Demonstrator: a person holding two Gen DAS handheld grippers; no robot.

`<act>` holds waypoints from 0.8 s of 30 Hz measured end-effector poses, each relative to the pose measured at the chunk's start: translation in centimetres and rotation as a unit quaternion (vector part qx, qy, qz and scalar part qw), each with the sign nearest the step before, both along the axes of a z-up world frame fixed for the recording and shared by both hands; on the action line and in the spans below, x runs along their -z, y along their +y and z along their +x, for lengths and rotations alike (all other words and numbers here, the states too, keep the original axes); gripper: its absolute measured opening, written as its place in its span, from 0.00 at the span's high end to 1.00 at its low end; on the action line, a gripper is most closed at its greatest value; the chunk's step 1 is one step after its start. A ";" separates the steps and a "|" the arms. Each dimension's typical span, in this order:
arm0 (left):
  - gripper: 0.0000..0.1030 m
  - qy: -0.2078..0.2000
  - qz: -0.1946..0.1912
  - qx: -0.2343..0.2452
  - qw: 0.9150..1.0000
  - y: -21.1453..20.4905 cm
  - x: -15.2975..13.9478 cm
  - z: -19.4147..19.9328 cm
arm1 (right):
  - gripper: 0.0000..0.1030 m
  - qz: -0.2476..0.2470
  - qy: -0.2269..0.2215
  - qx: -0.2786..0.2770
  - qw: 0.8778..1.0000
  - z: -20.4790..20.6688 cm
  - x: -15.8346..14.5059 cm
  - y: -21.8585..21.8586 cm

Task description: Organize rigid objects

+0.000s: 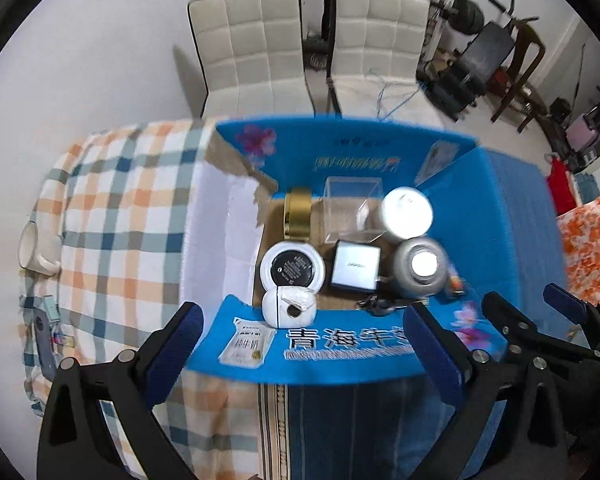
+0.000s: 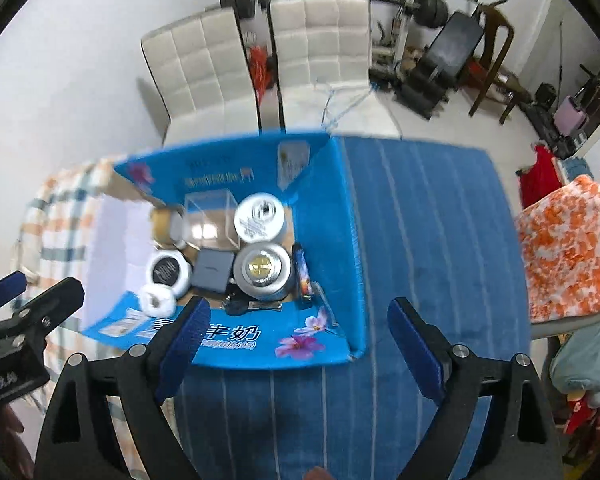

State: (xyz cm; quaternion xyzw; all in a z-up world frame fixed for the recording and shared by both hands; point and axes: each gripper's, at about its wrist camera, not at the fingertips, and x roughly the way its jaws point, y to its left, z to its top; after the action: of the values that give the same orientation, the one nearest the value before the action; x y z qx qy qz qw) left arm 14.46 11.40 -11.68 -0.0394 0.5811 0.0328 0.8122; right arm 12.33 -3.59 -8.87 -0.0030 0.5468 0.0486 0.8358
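An open blue cardboard box point(image 1: 340, 152) point(image 2: 332, 216) stands on the table with its flaps spread. Inside are a gold tin point(image 1: 298, 214), a clear plastic cube point(image 1: 350, 210), a white jar point(image 1: 406, 214) point(image 2: 259, 216), a silver jar point(image 1: 420, 266) point(image 2: 263, 268), a square grey case point(image 1: 356, 266) point(image 2: 213, 270) and a round white compact with a black centre point(image 1: 292, 268) point(image 2: 168, 270). A small white round case point(image 1: 288, 306) point(image 2: 157, 300) leans at the near flap. My left gripper point(image 1: 303, 314) point(image 2: 44, 284) hangs open above the near flap, holding nothing. My right gripper point(image 2: 299, 306) point(image 1: 524, 296) is open and empty over the box's right corner.
A checked cloth point(image 1: 120, 208) covers the table's left, a blue striped cloth point(image 2: 432, 220) its right. A white mug point(image 1: 36, 250) lies at the far left edge. Two white chairs point(image 1: 260, 48) stand behind the table. An orange patterned cloth point(image 2: 568, 248) is at the right.
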 end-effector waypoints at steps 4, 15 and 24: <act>0.01 -0.036 -0.001 -0.002 0.999 -0.3 -5.1 -1.5 | 0.08 0.013 -0.032 0.005 0.999 -2.2 -5.0 -1.2; 0.01 -0.098 -0.004 -0.014 0.995 -0.1 -13.0 -5.2 | 0.06 0.029 -0.066 -0.005 0.997 -6.8 -12.8 -2.8; 0.01 -0.092 -0.003 -0.018 0.996 -0.3 -13.6 -7.0 | 0.06 0.011 -0.069 -0.008 0.997 -7.4 -13.4 -2.5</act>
State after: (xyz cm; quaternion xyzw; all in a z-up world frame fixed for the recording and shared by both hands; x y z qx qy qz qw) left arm 7.50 11.07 1.95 -0.0551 0.5034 0.0425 0.8612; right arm 4.97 -6.07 4.50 -0.0013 0.4868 0.0610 0.8714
